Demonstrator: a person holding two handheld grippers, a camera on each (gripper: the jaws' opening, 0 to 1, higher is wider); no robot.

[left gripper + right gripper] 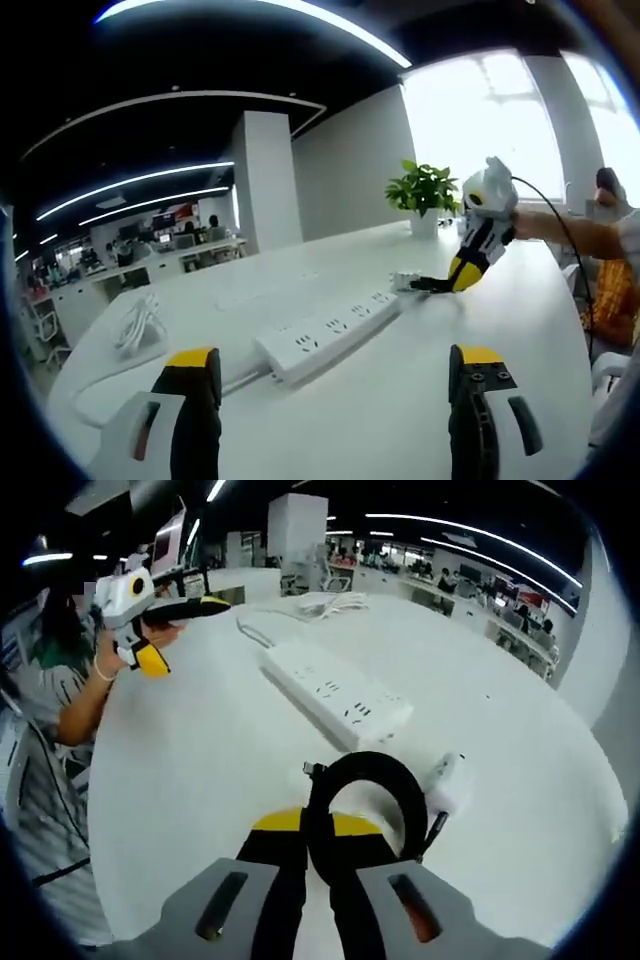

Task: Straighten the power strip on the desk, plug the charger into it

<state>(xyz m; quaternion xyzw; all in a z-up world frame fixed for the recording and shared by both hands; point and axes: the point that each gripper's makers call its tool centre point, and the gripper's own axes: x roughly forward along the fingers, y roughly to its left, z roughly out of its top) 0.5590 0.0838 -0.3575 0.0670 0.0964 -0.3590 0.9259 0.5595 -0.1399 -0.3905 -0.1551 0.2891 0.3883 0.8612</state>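
Note:
A white power strip (325,335) lies slantwise on the white desk (400,420), a short way beyond my left gripper (335,358), which is open and holds nothing. The strip (335,695) has its cord running off toward the far end. My right gripper (318,830) is shut on a coiled black cable (365,805) whose end joins the small white charger (447,783) lying on the desk. In the left gripper view the right gripper (440,285) points down at the charger (405,281), just past the strip's end. The left gripper (180,630) hovers above the desk edge.
A bundle of white cable (135,320) lies near the desk's left edge, also seen as a white coil (325,602) beyond the strip. A potted plant (425,190) stands at the far end. The person (60,680) stands at the desk's side.

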